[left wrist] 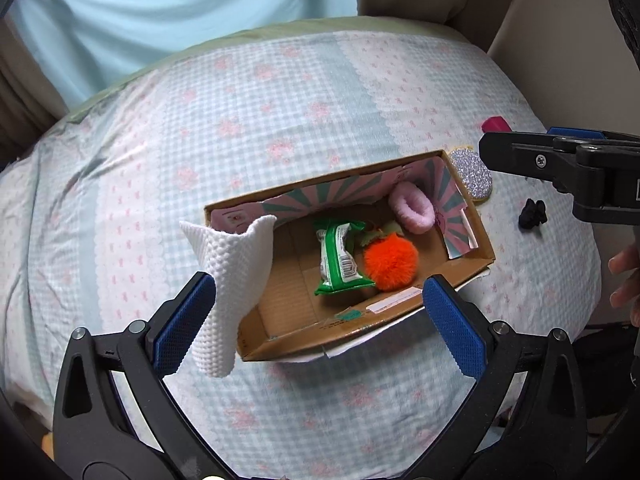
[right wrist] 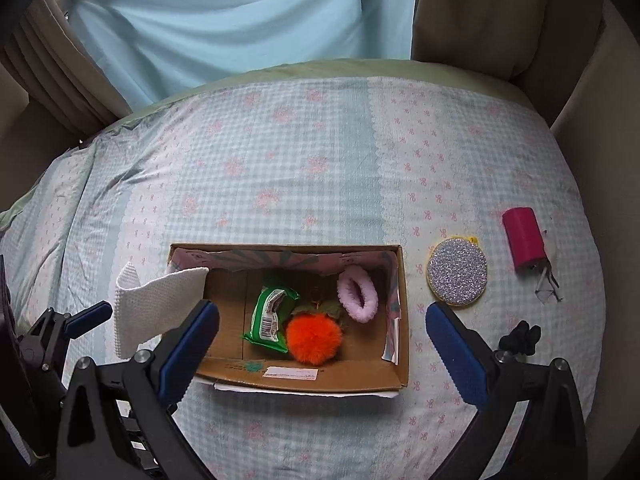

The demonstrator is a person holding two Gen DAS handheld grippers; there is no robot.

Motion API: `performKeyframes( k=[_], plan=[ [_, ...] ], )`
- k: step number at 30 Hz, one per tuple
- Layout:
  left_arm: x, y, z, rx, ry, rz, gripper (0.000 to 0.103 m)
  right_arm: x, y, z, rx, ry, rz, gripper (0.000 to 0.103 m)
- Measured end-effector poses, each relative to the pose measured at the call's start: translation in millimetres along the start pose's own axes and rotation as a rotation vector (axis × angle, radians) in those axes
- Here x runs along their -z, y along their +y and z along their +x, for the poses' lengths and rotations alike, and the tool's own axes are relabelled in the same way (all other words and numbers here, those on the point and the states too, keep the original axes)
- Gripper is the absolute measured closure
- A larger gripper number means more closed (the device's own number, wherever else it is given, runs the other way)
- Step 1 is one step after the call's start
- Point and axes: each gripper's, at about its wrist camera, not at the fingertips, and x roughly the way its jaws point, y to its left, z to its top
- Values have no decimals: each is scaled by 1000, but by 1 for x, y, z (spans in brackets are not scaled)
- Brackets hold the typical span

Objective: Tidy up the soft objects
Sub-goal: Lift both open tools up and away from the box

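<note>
A cardboard box (left wrist: 472, 236) (right wrist: 403, 320) sits on the bed. In it lie a green packet (left wrist: 338, 258) (right wrist: 272, 316), an orange pompom (left wrist: 390, 262) (right wrist: 314, 338) and a pink scrunchie (left wrist: 412, 208) (right wrist: 357, 294). A white textured cloth (left wrist: 230, 280) (right wrist: 152, 308) hangs at the box's left end, touching my left gripper's left finger pad (left wrist: 184, 320). My left gripper (left wrist: 320, 320) is open above the box's near side. My right gripper (right wrist: 322, 344) is open above the box. A glittery round pad (left wrist: 472, 174) (right wrist: 457, 274), a black hair tie (left wrist: 532, 214) (right wrist: 520, 338) and a magenta roll (right wrist: 523, 238) lie right of the box.
The bed has a checked pale blue and pink cover (right wrist: 280, 168). A light blue curtain (right wrist: 240, 20) hangs behind it, with a beige cushion (right wrist: 500, 12) at the back right. The person's fingers (left wrist: 624, 276) show at the right edge of the left wrist view.
</note>
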Motion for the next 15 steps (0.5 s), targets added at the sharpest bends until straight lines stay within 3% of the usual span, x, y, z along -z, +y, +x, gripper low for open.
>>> performKeyframes(
  k=[8, 15],
  plan=[
    [11, -14, -73, -17, -109, -7, 0, 19, 11, -75, 17, -117, -37, 0],
    [27, -30, -112, -24, -184, -24, 0, 42, 8, -120, 19, -187, -25, 0]
  ],
)
